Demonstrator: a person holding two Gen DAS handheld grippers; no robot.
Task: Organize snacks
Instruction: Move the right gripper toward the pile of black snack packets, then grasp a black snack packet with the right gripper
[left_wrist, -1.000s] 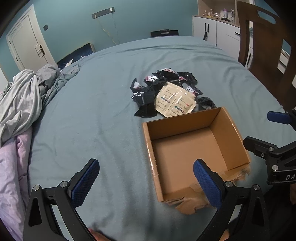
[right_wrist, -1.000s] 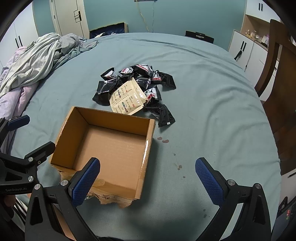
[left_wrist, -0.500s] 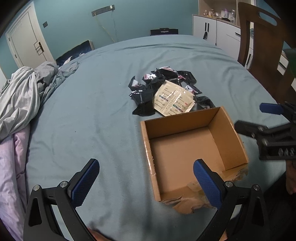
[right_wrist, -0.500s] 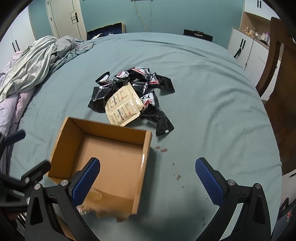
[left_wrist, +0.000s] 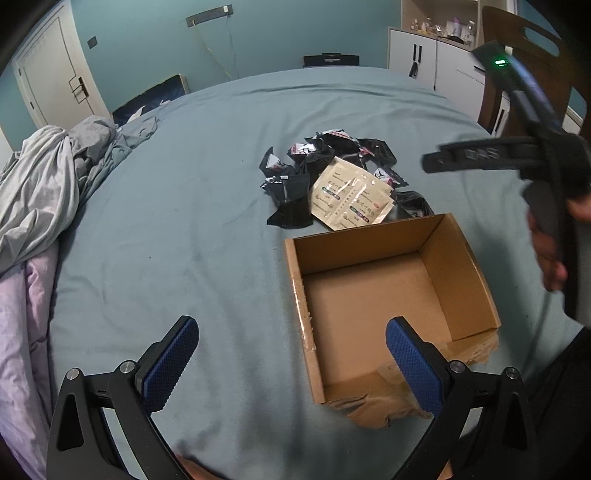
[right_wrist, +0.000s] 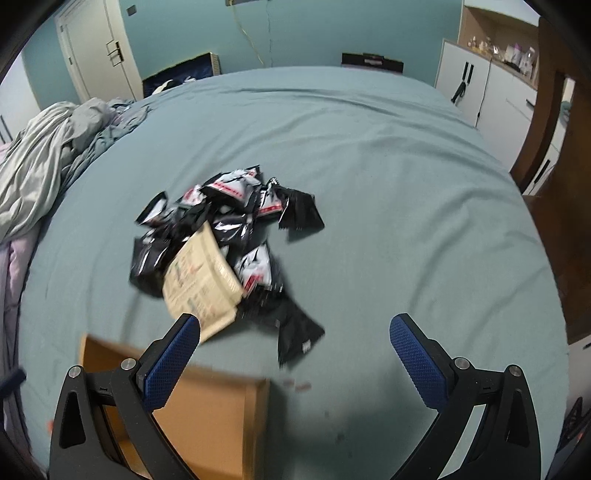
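A pile of black snack packets (left_wrist: 325, 162) (right_wrist: 236, 218) lies mid-bed with a beige packet (left_wrist: 349, 199) (right_wrist: 201, 273) on top. An open, empty cardboard box (left_wrist: 388, 295) (right_wrist: 207, 417) sits just in front of the pile. My left gripper (left_wrist: 291, 354) is open and empty, low over the sheet at the box's near left corner. My right gripper (right_wrist: 295, 354) is open and empty, above the box's far edge and facing the pile; it shows raised at the right of the left wrist view (left_wrist: 480, 155).
The bed has a teal sheet (left_wrist: 184, 221). Crumpled grey and pink bedding (left_wrist: 44, 192) lies along the left edge. A wooden chair (right_wrist: 554, 147) and white cabinets (right_wrist: 487, 88) stand at the right. Small red stains (right_wrist: 299, 386) mark the sheet by the box.
My right gripper has risen and moved forward over the box toward the snack pile. My left gripper has stayed nearly still. Both stay open.
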